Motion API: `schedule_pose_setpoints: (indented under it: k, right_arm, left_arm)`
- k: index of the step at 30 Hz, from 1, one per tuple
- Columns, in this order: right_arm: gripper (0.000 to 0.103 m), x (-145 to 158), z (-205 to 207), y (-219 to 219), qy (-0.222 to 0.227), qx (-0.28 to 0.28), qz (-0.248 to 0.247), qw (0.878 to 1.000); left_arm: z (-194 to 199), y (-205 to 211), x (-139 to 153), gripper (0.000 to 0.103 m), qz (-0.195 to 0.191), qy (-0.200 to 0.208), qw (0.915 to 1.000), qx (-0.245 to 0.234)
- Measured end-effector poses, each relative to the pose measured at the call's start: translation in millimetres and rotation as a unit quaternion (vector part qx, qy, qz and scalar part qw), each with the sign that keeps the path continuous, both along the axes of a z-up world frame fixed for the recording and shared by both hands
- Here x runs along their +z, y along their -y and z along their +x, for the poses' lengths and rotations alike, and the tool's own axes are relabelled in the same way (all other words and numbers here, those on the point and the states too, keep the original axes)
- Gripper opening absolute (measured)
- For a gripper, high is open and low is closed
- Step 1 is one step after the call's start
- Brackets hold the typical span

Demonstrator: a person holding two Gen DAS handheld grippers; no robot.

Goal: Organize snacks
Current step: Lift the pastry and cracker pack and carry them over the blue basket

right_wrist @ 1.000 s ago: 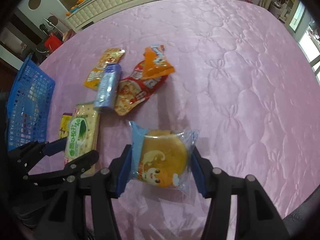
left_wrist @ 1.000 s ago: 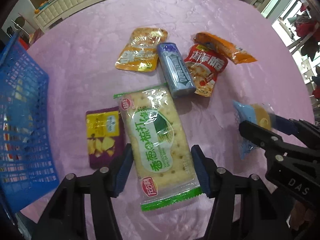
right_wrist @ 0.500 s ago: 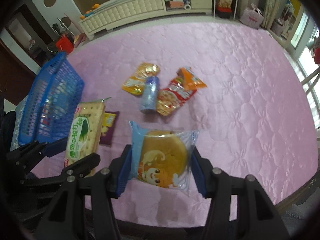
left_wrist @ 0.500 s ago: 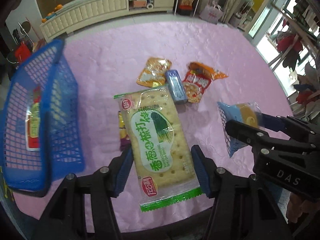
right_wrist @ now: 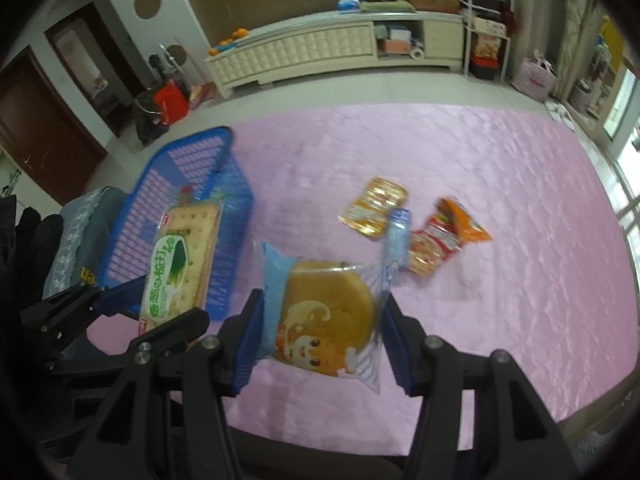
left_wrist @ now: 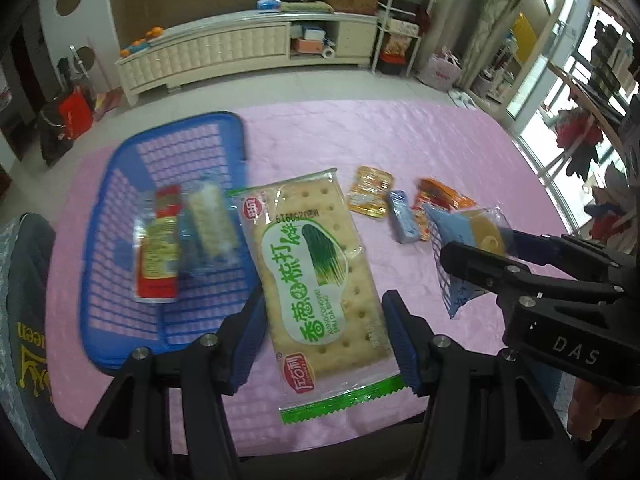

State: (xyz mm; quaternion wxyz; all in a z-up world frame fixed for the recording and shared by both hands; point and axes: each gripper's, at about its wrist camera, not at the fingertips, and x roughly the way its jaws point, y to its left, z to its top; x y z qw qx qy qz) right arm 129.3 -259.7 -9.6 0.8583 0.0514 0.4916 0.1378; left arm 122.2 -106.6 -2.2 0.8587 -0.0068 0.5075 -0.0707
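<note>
Hand-held grippers [left_wrist: 324, 336] [right_wrist: 320, 334]: two, one packet each.

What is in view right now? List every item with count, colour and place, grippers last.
Plastic mesh basket: one, blue, left side of table.
Snack packs in basket: two, one red-and-yellow, one pale, blurred.
Soda cracker pack: one, clear with green print, held in left gripper.
Round cake pack: one, light blue wrapper, held in right gripper.
Foil pouch: one, orange-yellow, mid table.
Gum pack: one, blue-grey, beside pouch.
Red snack bag: one, right of gum pack.
Orange snack bag: one, lying over the red bag.
Quilted tablecloth: one, pink.
Left gripper: black, blue pads, gripping.
Right gripper: same, gripping.
</note>
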Motion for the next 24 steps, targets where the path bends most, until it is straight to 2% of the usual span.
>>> schedule_pose_setpoints:
  k: [3, 15, 24]
  right_arm:
    - [0.060, 4.3, 5.0, -24.5, 0.007, 0.017, 0.003, 1.000]
    - [0.060, -8.0, 26.1, -103.7, -0.007, 0.071, 0.018, 0.997]
    - [0.060, -16.4, 33.2, -110.5, -0.014, 0.071, 0.008, 0.997]
  left_arm:
    - [-4.2, -28.8, 7.0, 0.056, 0.002, 0.005, 0.9999, 0.015]
    - [-2.9, -102.8, -4.2, 0.056, 0.004, -0.011, 0.9977, 0.067]
    - [7.2, -104.7, -16.2, 0.056, -0.006, -0.031, 0.9975, 0.062]
